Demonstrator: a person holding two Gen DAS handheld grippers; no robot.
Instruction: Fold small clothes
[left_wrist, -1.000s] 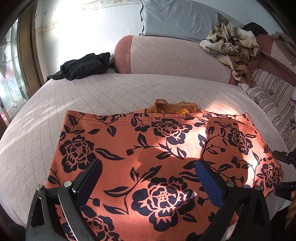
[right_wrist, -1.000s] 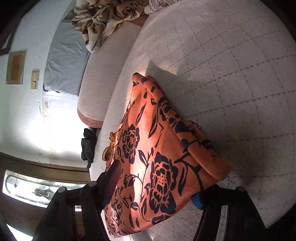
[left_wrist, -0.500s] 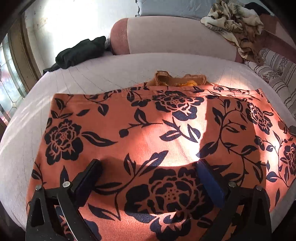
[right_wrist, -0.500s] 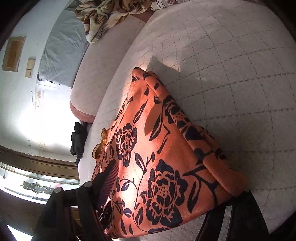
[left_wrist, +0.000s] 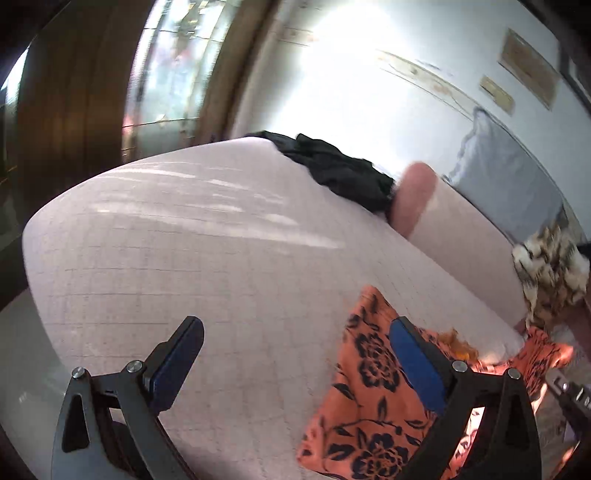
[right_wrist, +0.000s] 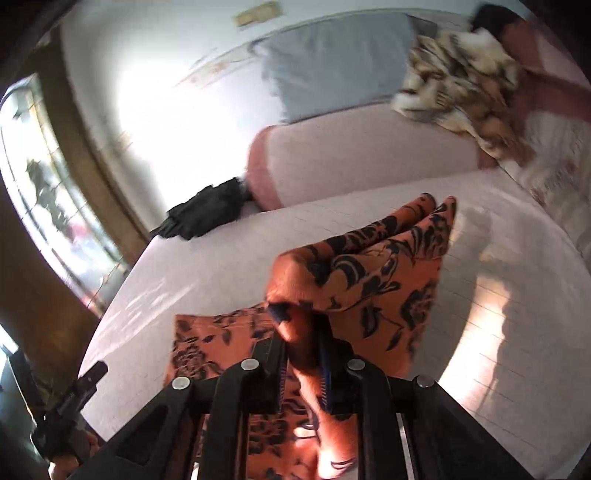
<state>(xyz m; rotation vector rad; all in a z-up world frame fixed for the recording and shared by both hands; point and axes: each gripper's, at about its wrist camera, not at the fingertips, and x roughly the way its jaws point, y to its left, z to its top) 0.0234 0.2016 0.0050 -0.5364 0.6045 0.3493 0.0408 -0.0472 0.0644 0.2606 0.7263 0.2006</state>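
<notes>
Bed (left_wrist: 184, 258): A pale quilted mattress fills both of my wrist views, sunlit in patches, and carries everything I am working on.
Bolster (right_wrist: 362, 155): A long pink roll lies across the far end of the bed, with a grey pillow (right_wrist: 332, 62) propped against the wall behind it.
Blanket (right_wrist: 461, 74): A cream and brown patterned heap slumps over the bolster's right end.
Window (right_wrist: 48, 192): Leaded glass in a dark wooden frame stands to the left of the bed.
Garment (right_wrist: 373, 280): The orange cloth with black flowers lies near the bed's near edge; one part of it is raised off the mattress and hangs folded from my right gripper, the rest stays flat beneath.
Black clothing (left_wrist: 336, 170): A dark crumpled piece sits at the far left corner of the bed, just beside the bolster's end and well apart from the orange garment.
Right gripper (right_wrist: 303, 369): Its jaws are drawn together on a bunched edge of the garment, holding it up above the bed.
Left gripper (left_wrist: 295, 354): Its jaws stand wide apart with nothing between them, hovering over bare mattress; the garment's left corner shows behind its right finger (left_wrist: 417, 365), and I cannot tell whether they touch.
</notes>
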